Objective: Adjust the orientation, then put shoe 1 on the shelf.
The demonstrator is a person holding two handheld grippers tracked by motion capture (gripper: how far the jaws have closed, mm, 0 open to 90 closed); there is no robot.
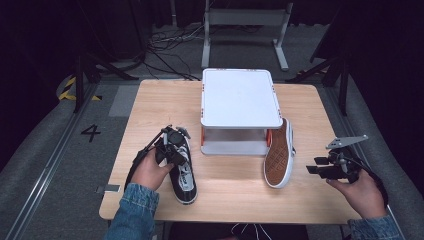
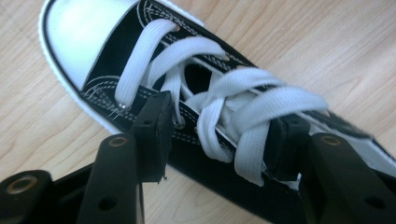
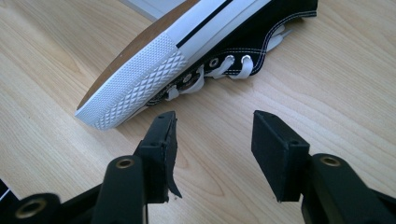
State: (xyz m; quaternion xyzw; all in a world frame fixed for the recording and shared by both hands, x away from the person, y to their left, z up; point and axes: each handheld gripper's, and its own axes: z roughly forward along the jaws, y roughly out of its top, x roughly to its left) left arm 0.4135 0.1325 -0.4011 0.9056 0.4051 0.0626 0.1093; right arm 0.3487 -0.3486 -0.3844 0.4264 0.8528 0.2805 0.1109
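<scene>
Left gripper point(image 2: 219, 135) at table's 8 o'clock: jaws spread over upright shoe point(image 1: 182, 170), pads pressing the white laces point(image 2: 243, 107) from either side; full grip on them cannot be confirmed. Right gripper point(image 3: 212, 149) at 4 o'clock: jaws wide apart, empty, above bare table point(image 1: 230, 187). Second shoe point(image 1: 279, 157) on its side, sole up, against white stand point(image 1: 240, 97).

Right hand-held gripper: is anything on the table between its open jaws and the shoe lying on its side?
Nothing visible does. The right hand-held gripper has its jaws open, with bare wooden table running up to the tipped shoe, whose brown sole faces up. The white stand sits beyond the shoe, not in the path.
</scene>
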